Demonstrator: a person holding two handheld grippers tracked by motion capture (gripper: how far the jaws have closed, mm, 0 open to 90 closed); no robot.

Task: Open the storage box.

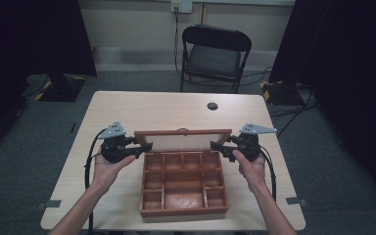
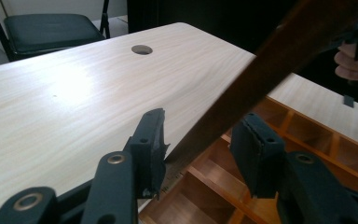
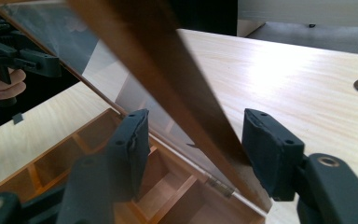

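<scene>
A wooden box with many small compartments was seen on the near half of the surface, its glass-paned lid raised at the back edge. The left tool was placed at the lid's left frame and the right tool at its right frame. In both gripper views the jaws were spread to either side of the frame with gaps showing, so neither tool was clenched on it. The step in hand was judged to be moving the lid, though whether to open or to close could not be told. The next move would call for both frames to be gripped evenly. A round hole was noted in the pale surface; beyond it stood a black folding chair, on grey floor.
</scene>
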